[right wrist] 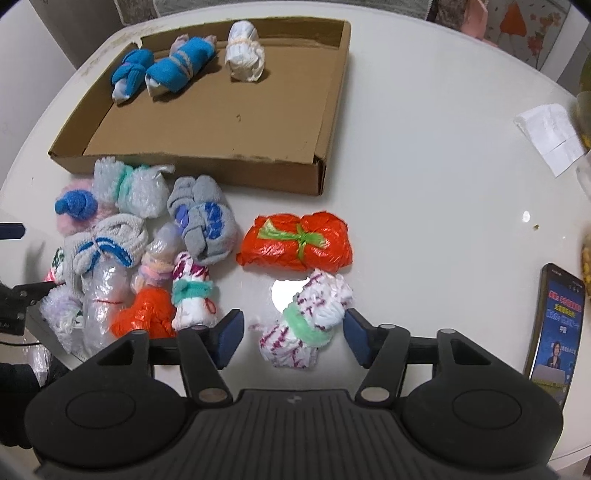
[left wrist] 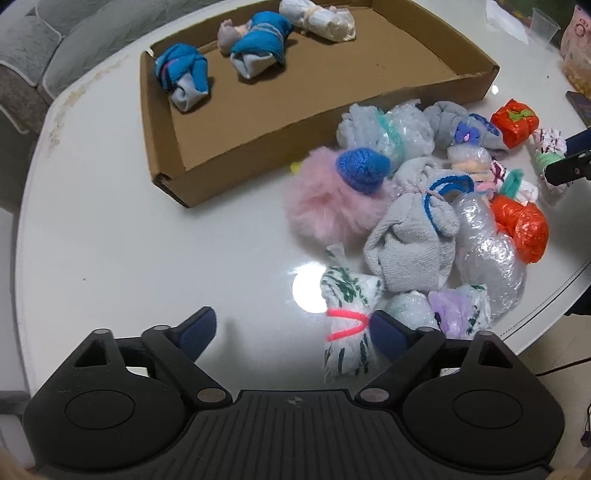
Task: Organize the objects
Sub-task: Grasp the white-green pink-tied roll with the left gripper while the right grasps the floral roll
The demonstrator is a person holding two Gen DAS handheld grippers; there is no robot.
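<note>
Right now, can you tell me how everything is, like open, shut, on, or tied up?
left gripper: open, holding nothing
right gripper: open, around the white-and-purple bundle, not gripping
cardboard tray: open top, three bundles inside
orange bundle: tied with a green strip
white bundle: tied, in the tray
phone: screen on
plastic cup: upright

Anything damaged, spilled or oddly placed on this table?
Nothing spilled. The cardboard tray has a ragged, torn front edge, and a phone with its screen lit lies near the table edge, apart from the bundles. The unsorted pile is just heaped, not damaged.
</note>
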